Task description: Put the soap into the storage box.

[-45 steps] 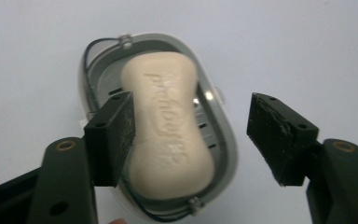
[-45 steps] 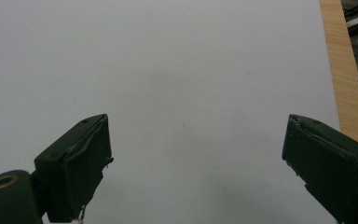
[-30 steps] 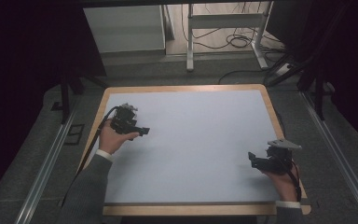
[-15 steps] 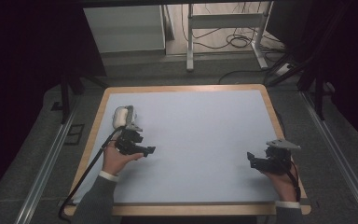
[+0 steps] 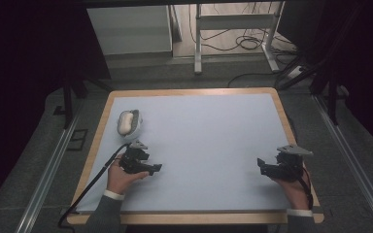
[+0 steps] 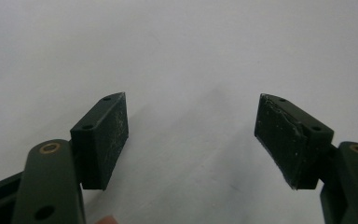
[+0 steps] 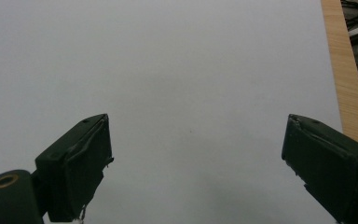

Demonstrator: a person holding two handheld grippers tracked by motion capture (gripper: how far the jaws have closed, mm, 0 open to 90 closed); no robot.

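1. The bench (image 5: 199, 145) takes up the middle of the high view: a pale sheet inside a wooden rim, nearly all of it bare. That open surface leaves both hands free room to work.

2. The left gripper (image 5: 148, 169) sits in the lower left of the frame, low over the sheet and pointing toward the centre. Its fingers (image 6: 103, 135) have just been opening and now stand wide apart, with bare sheet between them in the left gripper view. Judging by that, its hold is given up and the hand is parked clear of the thing.

3. The right gripper (image 5: 263, 166) sits in the lower right of the frame, near the wooden rim, pointing inward across the bench. Its fingers (image 7: 81, 161) are spread wide too and grip nothing; the right gripper view shows plain sheet ahead and the rim at the upper right. It looks like a waiting pose, well apart from the work.

4. The mouse (image 5: 128, 122), a small rounded white and grey thing that reads as a computer mouse, lies in the upper left part of the sheet, near the left rim. It rests flat on its own, just beyond the left gripper and not touching it, so it appears set down there on purpose.
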